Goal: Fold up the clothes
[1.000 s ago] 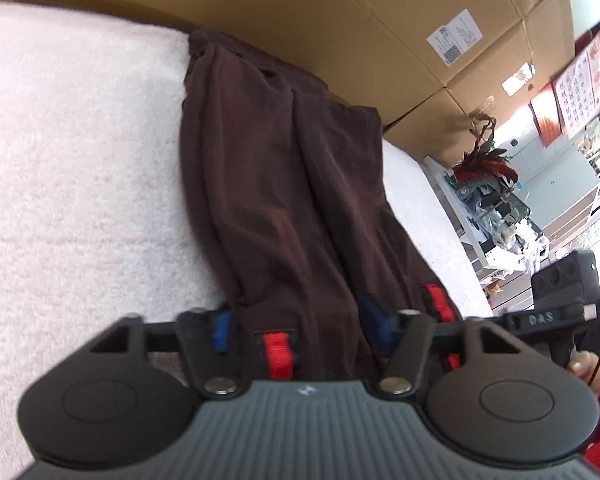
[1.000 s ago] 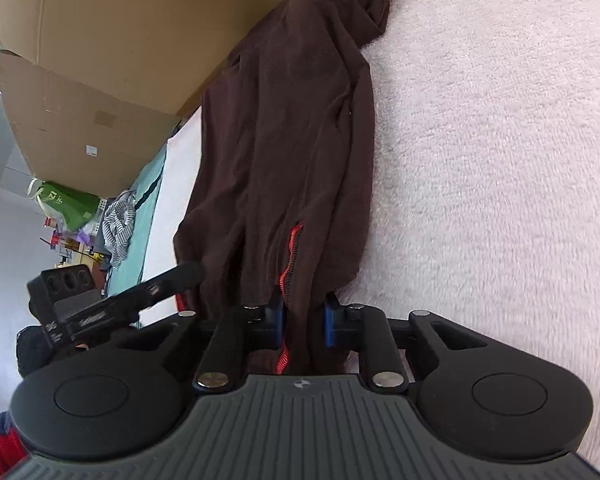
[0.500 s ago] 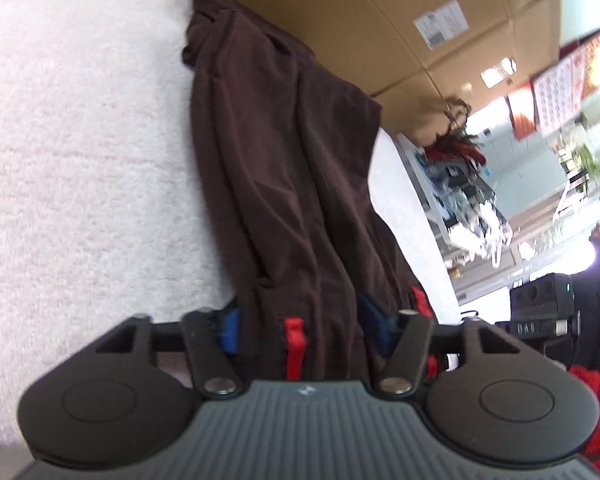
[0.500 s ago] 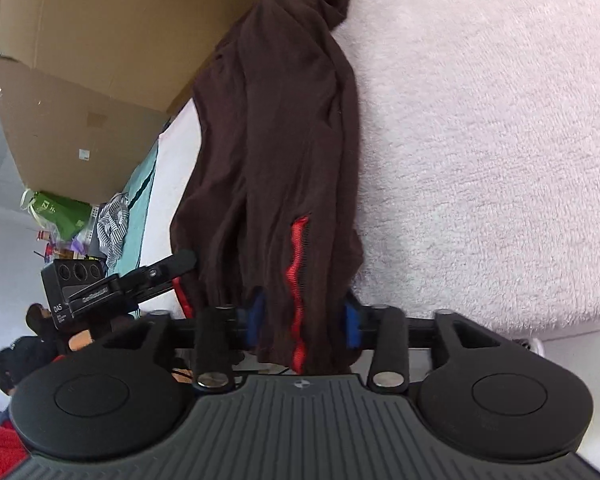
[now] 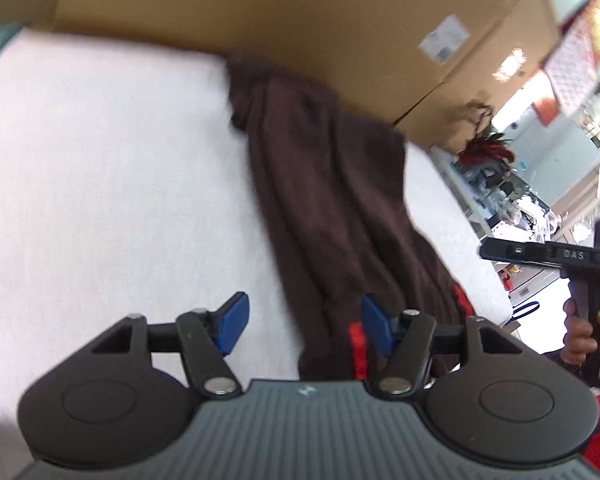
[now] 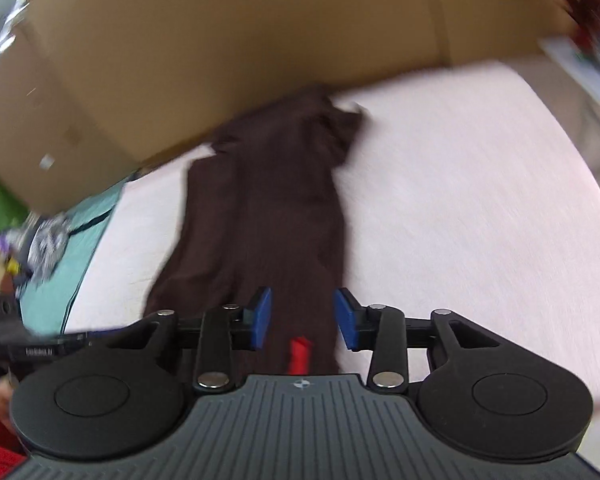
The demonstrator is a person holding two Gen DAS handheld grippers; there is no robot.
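A dark brown garment (image 5: 332, 200) with red trim (image 5: 357, 346) lies stretched lengthwise on the white fluffy cover (image 5: 100, 200), its far end bunched by the cardboard. My left gripper (image 5: 304, 326) is open, its blue pads spread, with the garment's near end lying against the right pad. In the right wrist view the same garment (image 6: 268, 208) runs away from me, a red tab (image 6: 300, 354) at its near hem. My right gripper (image 6: 302, 318) is open too, the cloth lying loose between its pads. Both views are blurred.
Large cardboard boxes (image 5: 300, 20) stand along the far edge of the cover. A teal cloth and a patterned item (image 6: 60, 240) lie to the left in the right wrist view. A hand holding the other gripper's handle (image 5: 580, 320) shows at right, with cluttered shelves behind.
Both grippers have opened and let go of the garment's near end. Both have swung and lifted, so the cloth now rests flatter on the cover.
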